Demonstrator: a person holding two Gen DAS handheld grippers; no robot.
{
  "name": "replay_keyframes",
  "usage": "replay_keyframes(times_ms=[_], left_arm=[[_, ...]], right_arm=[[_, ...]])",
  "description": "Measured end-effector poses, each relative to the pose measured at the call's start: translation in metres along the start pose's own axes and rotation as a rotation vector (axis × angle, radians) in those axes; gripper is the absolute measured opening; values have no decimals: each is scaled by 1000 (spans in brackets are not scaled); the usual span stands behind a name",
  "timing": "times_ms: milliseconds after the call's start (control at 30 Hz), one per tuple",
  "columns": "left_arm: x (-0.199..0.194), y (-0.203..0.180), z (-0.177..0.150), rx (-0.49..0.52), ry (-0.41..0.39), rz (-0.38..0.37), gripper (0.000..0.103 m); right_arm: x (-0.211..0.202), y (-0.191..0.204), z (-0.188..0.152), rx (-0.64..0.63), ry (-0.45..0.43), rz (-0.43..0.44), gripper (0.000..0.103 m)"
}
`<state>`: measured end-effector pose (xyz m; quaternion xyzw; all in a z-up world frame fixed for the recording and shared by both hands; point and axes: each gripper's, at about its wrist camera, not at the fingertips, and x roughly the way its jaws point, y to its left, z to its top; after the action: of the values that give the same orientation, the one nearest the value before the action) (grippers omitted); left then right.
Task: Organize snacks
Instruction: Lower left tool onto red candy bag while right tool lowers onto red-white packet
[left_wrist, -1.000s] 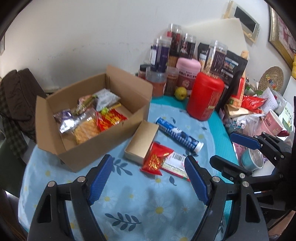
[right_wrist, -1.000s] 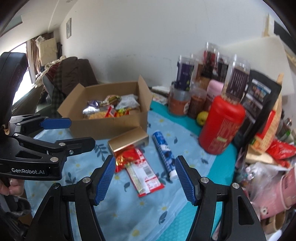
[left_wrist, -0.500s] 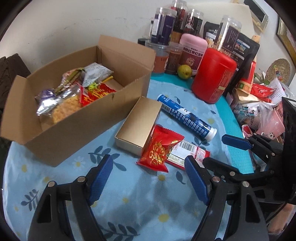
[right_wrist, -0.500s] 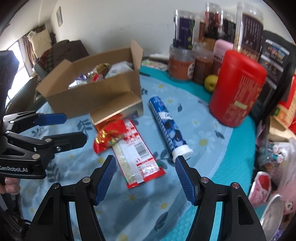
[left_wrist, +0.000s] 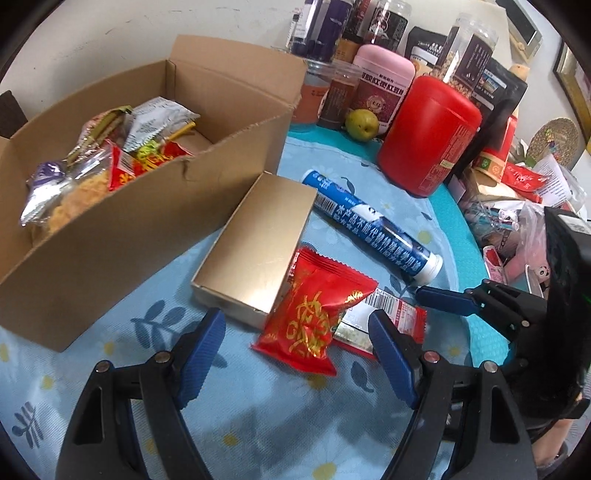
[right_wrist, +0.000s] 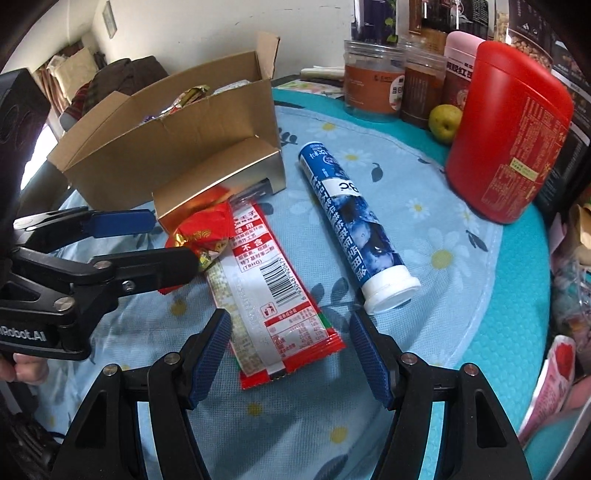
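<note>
Left wrist view is showing us the left gripper (left_wrist: 297, 341) hanging with its jaws wide and empty, straddling the small red snack packet (left_wrist: 317, 317), which is lying half propped on the end of the gold box (left_wrist: 256, 240); we judge we are lining up on that packet because it is the nearest loose thing and its puffed body gives the pads something to bite. The cardboard box (left_wrist: 122, 236) is standing open just beyond, already holding several packets, so we are treating it as the place where the loose snacks are going. In the right wrist view we are holding the right gripper (right_wrist: 290, 349) over the near end of the long flat red-and-white packet (right_wrist: 269, 291), jaws wide and just having been opening further, with the packet's end lying between the pads but not pressed by them. That packet is lying flat on the flowered tablecloth (right_wrist: 436, 236), tucked under the small red one, so we are expecting it to need a pinch at its edge. The blue tube (right_wrist: 351, 218) is lying just beside it, its white cap very near the right pad; we are keeping the jaws off it. The red canister (right_wrist: 506, 129) and the jars behind it are standing well apart from this work.
</note>
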<state>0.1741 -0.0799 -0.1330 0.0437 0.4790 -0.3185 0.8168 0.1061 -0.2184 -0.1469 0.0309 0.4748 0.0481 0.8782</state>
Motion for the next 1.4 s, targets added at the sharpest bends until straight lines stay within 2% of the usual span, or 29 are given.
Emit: replay_keyframes(times_ms=[167,200,267,367,433,633,1033,1400], left_arm=[[10,-2,-1,12,11,-3,79],[12,-3,-1,16,12,1,75],[16,-4,-1,26,29,9,52],[14,-6,-2,41,31,13,47],[12,-7,-3,44,35,9,45],[4,-5,-10,27,57,32,43],[-27,-13,-49,20,62,59,37],[-47,-27,-81,27,87,34,36]], right_arm=[[2,1,-1,-14,1,-1,75],[2,3,-2,-23,-1,-6,75],[3,6,-3,-39,-3,-19,75],[3,9,-6,-54,-10,-34,75],[2,11,-7,-61,-16,-41,68],[-3,15,-14,-59,-4,-43,62],[-20,31,-41,-69,10,-56,58],[-41,51,-74,-110,26,-61,57]])
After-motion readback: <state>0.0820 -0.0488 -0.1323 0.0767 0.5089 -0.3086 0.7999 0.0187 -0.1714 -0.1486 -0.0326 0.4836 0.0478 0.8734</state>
